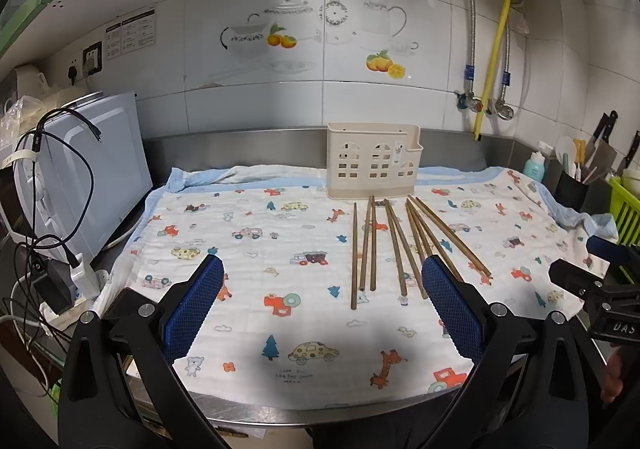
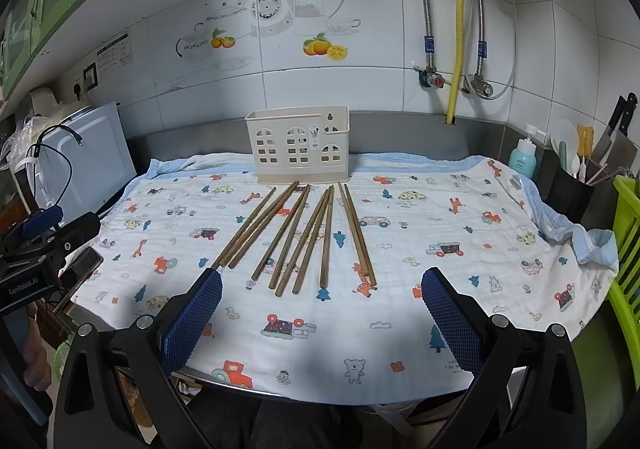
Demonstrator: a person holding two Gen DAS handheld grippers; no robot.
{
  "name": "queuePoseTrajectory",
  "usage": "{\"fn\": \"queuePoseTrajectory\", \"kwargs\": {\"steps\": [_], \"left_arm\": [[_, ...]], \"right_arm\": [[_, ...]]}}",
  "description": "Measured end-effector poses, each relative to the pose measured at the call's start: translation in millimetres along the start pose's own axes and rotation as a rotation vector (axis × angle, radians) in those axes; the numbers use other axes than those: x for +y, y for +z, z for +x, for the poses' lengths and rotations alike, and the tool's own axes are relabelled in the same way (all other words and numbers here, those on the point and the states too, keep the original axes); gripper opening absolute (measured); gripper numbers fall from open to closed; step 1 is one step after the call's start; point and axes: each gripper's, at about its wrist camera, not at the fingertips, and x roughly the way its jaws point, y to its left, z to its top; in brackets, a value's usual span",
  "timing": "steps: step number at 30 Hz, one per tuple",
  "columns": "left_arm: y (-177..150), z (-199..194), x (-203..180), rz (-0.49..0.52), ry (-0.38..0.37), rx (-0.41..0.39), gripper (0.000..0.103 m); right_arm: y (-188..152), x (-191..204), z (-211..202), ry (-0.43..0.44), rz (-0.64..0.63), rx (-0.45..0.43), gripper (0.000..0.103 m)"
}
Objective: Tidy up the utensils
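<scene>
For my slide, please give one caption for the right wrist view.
Right gripper, jaws open, above brown chopsticks on a printed cloth, before a cream holder.

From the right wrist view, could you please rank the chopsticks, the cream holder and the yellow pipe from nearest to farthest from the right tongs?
1. Chopsticks, on the cloth just ahead of the right tongs.
2. Cream holder, behind them.
3. Yellow pipe, on the back wall, right.
</scene>
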Motion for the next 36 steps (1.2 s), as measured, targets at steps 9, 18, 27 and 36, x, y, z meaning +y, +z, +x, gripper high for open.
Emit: {"fn": "queuePoseTrajectory", "kwargs": {"steps": [9, 18, 27, 36], "left_arm": [[1.0, -1.8, -3.3, 0.006, -0.005, -0.005, 0.098], [0.8, -4.3, -7.0, 0.015, -0.013, -0.007, 0.098], [0.7, -5.7, -8.1, 0.013, -0.019, -0.003, 0.098], [1.7, -5.3, -8.6, 0.012, -0.022, -0.002, 0.098]], "right_arm": [[1.1, 0.8, -2.7, 0.0, -0.001, -0.011, 0.097], [2.3, -0.1, -6.2, 0.002, -0.002, -0.016, 0.097], [2.6, 0.0, -6.8, 0.007, 0.0, -0.014, 0.097], [2.0, 0.7, -6.4, 0.006, -0.002, -0.015, 0.097]]}}
